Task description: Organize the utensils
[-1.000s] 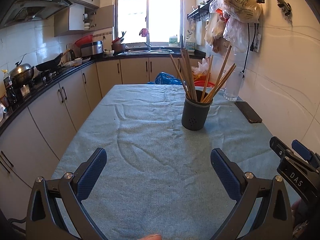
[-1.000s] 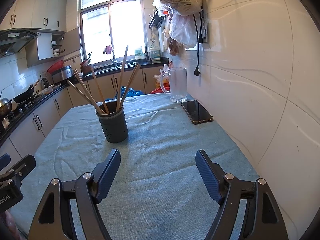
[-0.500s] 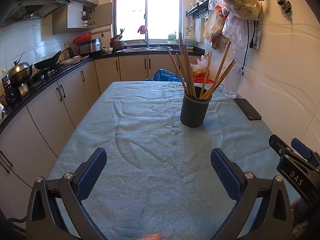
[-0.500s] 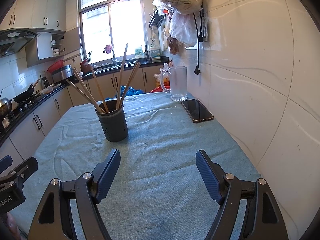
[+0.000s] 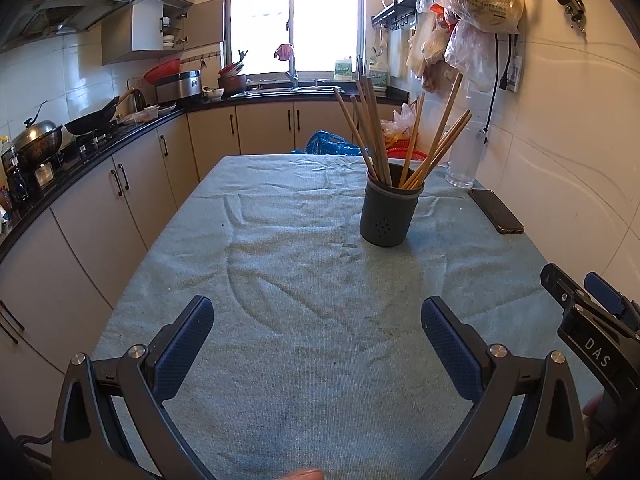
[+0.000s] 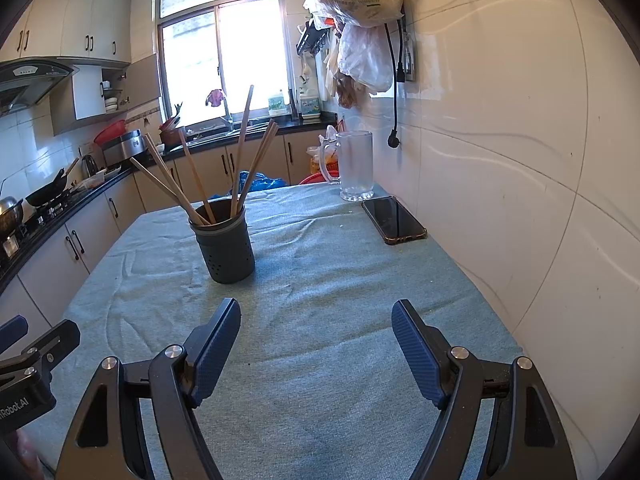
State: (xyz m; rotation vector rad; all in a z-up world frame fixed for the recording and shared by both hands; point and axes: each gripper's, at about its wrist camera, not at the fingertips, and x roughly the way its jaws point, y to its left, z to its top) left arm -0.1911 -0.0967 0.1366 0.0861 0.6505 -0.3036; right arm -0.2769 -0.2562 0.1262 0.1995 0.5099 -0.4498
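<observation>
A dark grey utensil holder (image 5: 387, 216) stands upright on the table's green cloth (image 5: 304, 280), right of centre. Several wooden chopsticks (image 5: 376, 136) stand in it and lean outward. It also shows in the right wrist view (image 6: 225, 249) with the chopsticks (image 6: 244, 148). My left gripper (image 5: 316, 320) is open and empty, low over the near part of the cloth, well short of the holder. My right gripper (image 6: 316, 320) is open and empty, near the front right of the table. The right gripper's body (image 5: 592, 328) shows at the right edge of the left wrist view.
A black phone (image 6: 394, 219) lies by the right wall, with a glass mug (image 6: 354, 166) behind it. Plastic bags (image 6: 356, 8) hang on the wall above. Kitchen counters with pans (image 5: 44, 140) run along the left. A sink and window are at the back.
The left wrist view has tilted and drawn back slightly, so the holder sits a little higher and farther. The right gripper has barely moved. Both grippers stay open.
</observation>
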